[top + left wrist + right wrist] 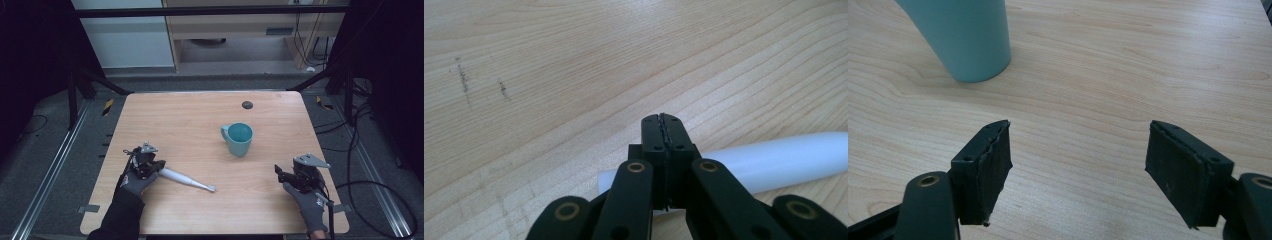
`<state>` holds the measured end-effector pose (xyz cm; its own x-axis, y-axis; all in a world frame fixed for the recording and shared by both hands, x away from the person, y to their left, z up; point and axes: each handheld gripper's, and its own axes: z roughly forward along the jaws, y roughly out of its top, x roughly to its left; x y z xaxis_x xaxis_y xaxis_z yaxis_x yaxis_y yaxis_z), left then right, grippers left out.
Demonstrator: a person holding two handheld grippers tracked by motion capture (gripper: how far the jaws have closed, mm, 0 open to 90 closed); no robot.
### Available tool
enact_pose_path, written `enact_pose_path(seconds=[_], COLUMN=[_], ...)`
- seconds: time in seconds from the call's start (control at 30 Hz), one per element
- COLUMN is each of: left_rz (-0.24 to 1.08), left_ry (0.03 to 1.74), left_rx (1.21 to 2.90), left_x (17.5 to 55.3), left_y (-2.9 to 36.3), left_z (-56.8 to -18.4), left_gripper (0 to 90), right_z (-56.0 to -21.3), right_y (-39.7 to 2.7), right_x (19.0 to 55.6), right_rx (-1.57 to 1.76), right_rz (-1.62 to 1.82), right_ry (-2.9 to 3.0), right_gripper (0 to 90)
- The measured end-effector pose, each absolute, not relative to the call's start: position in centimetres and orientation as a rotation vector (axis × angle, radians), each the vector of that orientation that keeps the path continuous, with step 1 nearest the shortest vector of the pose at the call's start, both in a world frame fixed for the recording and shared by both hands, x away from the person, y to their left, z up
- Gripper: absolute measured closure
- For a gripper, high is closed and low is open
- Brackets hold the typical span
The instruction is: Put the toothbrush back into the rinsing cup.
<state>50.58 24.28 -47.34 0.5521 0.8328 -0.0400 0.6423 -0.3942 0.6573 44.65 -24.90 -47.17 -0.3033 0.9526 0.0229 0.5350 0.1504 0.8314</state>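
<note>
A white tapered tool [186,179] with a thin grey tip lies on the wooden table [185,115] at the front left, its tip towards the right. My left gripper [159,165] rests over its thick end. In the left gripper view the left gripper [662,122] is shut, pad against pad with nothing between them, and the white handle [784,160] passes underneath the jaws. A teal mug [238,138] stands upright right of the table's centre. My right gripper [278,171] stands open at the front right, and from its own view the right gripper [1078,170] faces the mug's base [965,45] across bare wood.
A small dark round object [247,105] lies near the table's far edge. Metal rails run along both sides of the table, and cables lie on the floor to the right. The right gripper sits close to the table's front right corner.
</note>
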Motion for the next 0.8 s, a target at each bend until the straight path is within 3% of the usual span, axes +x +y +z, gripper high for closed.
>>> enact_pose_path(seconds=[0.8], left_rz=[0.361], left_ry=[1.146], left_rx=[2.197], left_x=[47.8], left_y=[25.1], left_z=[-47.3], left_gripper=[89.5], right_z=[-47.1], right_y=[-24.9], right_x=[44.6], right_rx=[1.428], right_rz=[1.046], right_ry=[1.909], right_gripper=[26.1])
